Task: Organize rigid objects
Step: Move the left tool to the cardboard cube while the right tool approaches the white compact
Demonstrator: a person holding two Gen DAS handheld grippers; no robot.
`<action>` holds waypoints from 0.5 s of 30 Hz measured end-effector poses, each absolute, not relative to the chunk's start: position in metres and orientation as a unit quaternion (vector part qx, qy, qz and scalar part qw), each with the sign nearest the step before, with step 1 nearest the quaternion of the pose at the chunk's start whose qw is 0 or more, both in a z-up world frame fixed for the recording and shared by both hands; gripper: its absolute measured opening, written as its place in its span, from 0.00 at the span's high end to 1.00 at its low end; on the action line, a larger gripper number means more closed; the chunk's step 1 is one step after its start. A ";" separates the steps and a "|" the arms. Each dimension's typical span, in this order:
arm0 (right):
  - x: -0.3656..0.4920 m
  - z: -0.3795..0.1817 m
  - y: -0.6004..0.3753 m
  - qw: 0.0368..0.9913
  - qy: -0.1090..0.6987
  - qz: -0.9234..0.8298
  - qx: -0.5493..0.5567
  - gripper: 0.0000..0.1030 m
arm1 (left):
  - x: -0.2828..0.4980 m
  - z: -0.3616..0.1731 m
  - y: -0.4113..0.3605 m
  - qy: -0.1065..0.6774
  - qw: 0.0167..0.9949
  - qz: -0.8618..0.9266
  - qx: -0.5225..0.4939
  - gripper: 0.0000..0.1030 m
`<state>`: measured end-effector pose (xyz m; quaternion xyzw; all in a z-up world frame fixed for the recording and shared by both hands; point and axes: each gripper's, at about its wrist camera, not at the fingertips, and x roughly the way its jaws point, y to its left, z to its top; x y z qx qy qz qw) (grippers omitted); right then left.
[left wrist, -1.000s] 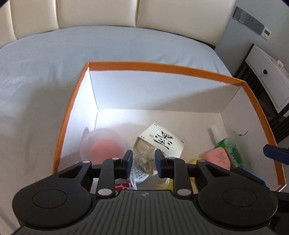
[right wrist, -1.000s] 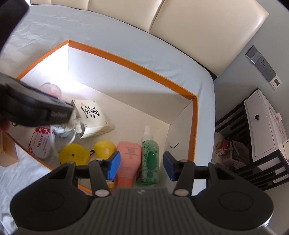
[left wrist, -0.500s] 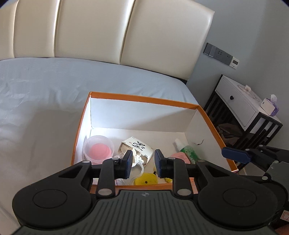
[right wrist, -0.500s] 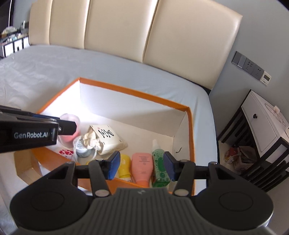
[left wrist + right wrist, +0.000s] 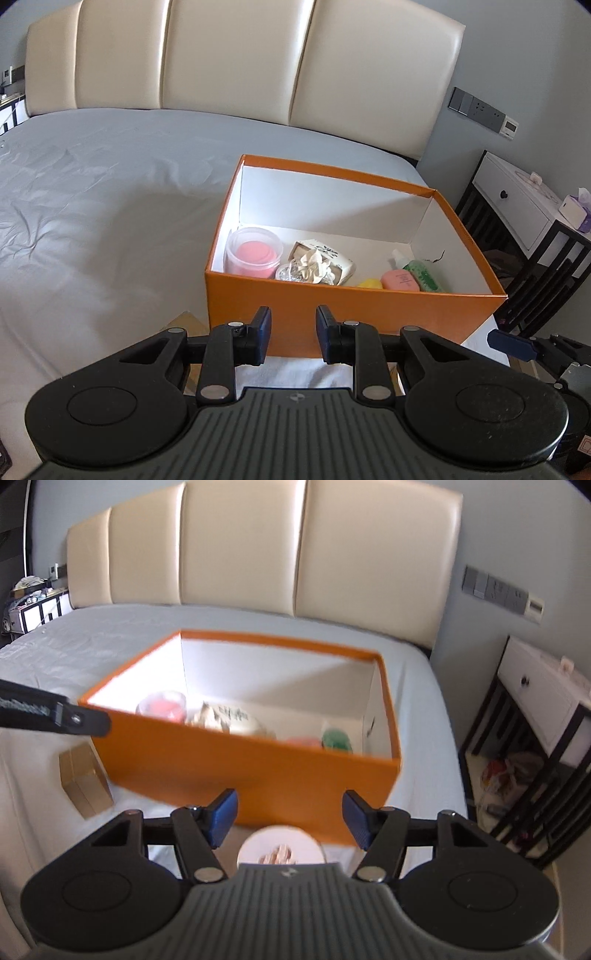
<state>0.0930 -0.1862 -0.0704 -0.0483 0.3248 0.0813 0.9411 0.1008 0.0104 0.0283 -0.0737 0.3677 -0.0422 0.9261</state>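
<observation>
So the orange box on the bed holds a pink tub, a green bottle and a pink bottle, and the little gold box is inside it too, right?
Not quite. The gold box is outside the orange box, on the bed beside its near left corner, as the right wrist view shows. The pink tub, green bottle and pink bottle are inside.

Orange box, open, white inside, sat on bed. Inside along near wall: clear tub with pink content, left; crumpled white packet, middle; yellow piece, pink bottle, green bottle, lying right.
</observation>
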 end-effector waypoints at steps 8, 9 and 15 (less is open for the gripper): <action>0.108 -0.094 -0.203 0.917 0.389 0.076 0.045 0.27 | 0.087 0.022 0.049 0.368 0.922 0.052 -0.111 0.44; 0.110 -0.095 -0.206 0.914 0.394 0.071 0.057 0.27 | 0.086 0.023 0.054 0.362 0.923 0.067 -0.112 0.36; 0.121 -0.105 -0.217 0.898 0.423 0.057 0.103 0.26 | 0.095 0.010 0.070 0.392 0.904 0.093 -0.143 0.22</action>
